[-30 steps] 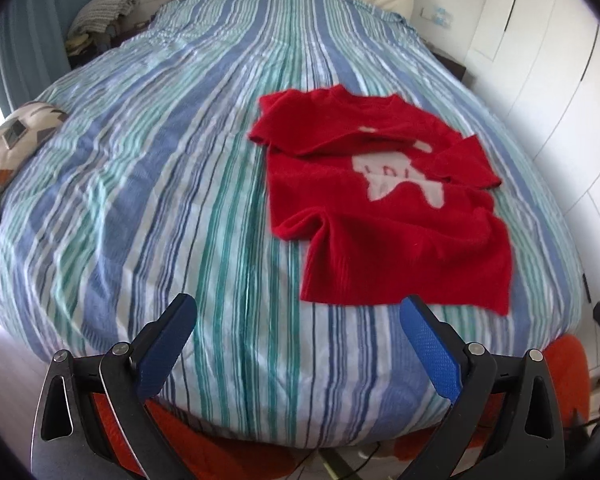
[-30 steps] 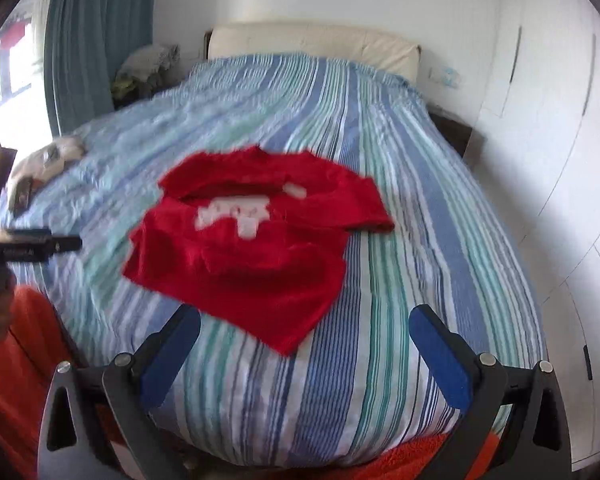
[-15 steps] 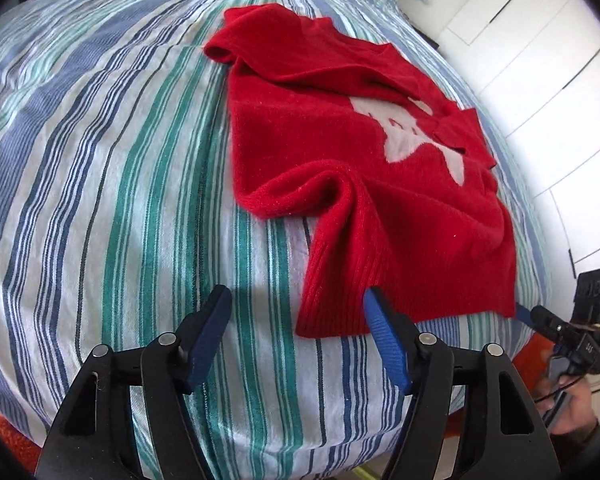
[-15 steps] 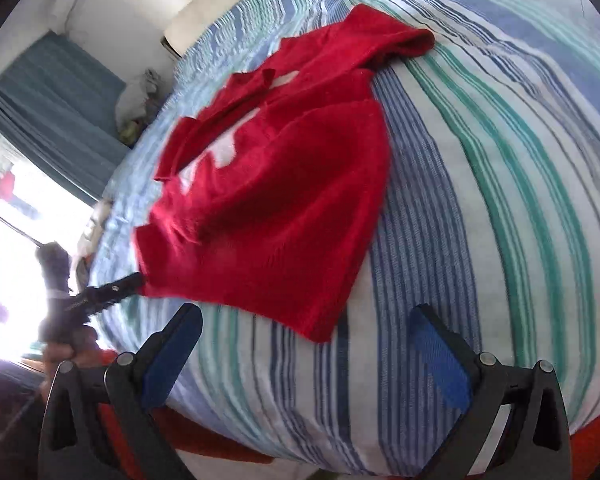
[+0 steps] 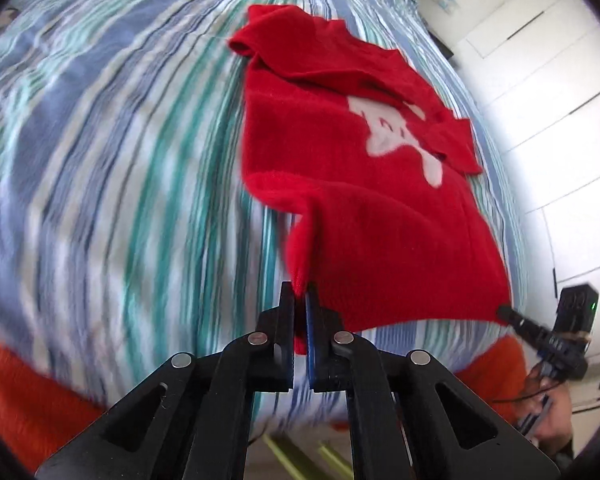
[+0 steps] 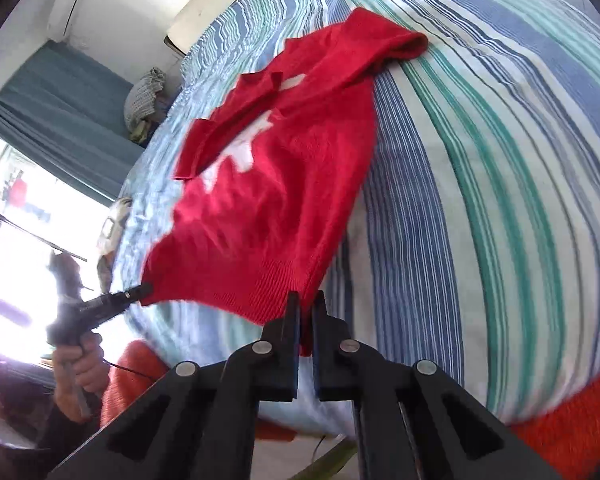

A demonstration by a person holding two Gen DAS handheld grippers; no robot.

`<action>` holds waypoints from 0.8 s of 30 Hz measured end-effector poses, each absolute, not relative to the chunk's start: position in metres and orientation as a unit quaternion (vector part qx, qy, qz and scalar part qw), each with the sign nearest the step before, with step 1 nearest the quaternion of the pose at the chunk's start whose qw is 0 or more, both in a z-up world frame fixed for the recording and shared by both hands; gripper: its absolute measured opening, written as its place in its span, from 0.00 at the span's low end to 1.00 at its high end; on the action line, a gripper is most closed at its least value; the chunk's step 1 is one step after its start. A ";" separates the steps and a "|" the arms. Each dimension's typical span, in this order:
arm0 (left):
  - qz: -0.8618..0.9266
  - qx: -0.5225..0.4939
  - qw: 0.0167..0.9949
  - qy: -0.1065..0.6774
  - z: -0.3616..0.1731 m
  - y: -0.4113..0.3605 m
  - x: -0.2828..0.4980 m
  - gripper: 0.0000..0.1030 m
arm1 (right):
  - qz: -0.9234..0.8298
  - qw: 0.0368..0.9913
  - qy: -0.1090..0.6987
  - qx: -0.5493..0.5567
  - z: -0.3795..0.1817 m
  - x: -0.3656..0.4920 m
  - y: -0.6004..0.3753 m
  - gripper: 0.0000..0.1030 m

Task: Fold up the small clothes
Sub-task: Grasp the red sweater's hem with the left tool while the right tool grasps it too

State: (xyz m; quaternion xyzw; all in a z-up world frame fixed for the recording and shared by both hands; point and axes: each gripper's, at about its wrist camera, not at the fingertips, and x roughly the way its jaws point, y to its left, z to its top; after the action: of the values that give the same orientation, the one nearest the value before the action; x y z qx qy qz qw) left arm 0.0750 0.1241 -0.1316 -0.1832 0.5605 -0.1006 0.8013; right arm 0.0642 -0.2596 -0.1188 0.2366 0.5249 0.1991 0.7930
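A small red knit sweater [image 5: 360, 184] with a white figure on its front lies on the striped bed; it also shows in the right wrist view [image 6: 276, 184]. My left gripper [image 5: 300, 294] is shut on the sweater's near left hem corner. My right gripper [image 6: 306, 300] is shut on the near right hem corner. The hem between the two corners is lifted a little off the bed. The right gripper tip shows in the left wrist view [image 5: 508, 314], and the left gripper tip shows in the right wrist view [image 6: 140, 292]. The sweater's far sleeves lie folded over its chest.
The bed [image 5: 120, 160] has a blue, green and white striped cover. An orange blanket [image 5: 28, 392] hangs at its near edge. White wardrobe doors [image 5: 560, 100] stand on the right. A blue curtain [image 6: 60, 108], a window and a pile of clothes [image 6: 146, 96] are on the left.
Both grippers moved in to the sweater's near hem and closed, each on one corner. The hem is now lifted off the bed.
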 end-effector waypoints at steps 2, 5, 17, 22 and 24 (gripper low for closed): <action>-0.086 -0.156 0.797 0.577 -0.132 0.119 0.058 0.03 | 0.194 0.787 0.538 0.231 -0.112 0.057 -0.264 0.05; -0.063 -0.111 0.797 0.591 -0.152 0.105 0.059 0.04 | 0.173 0.780 0.562 0.215 -0.131 0.064 -0.261 0.05; -0.081 -0.217 0.808 0.542 -0.169 0.140 0.059 0.50 | 0.165 0.775 0.549 0.268 -0.167 0.070 -0.272 0.33; -0.041 -0.159 0.803 0.573 -0.179 0.116 0.063 0.02 | 0.162 0.776 0.591 0.150 -0.161 0.074 -0.242 0.04; -0.018 -0.149 0.808 0.570 -0.172 0.121 0.058 0.02 | 0.135 0.788 0.590 0.117 -0.145 0.068 -0.244 0.03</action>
State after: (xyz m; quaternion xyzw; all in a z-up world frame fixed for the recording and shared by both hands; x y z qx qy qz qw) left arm 0.0581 0.1205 -0.1722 -0.1493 0.5699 -0.0185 0.8078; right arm 0.0683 -0.2443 -0.1449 0.1171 0.5897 0.1347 0.7877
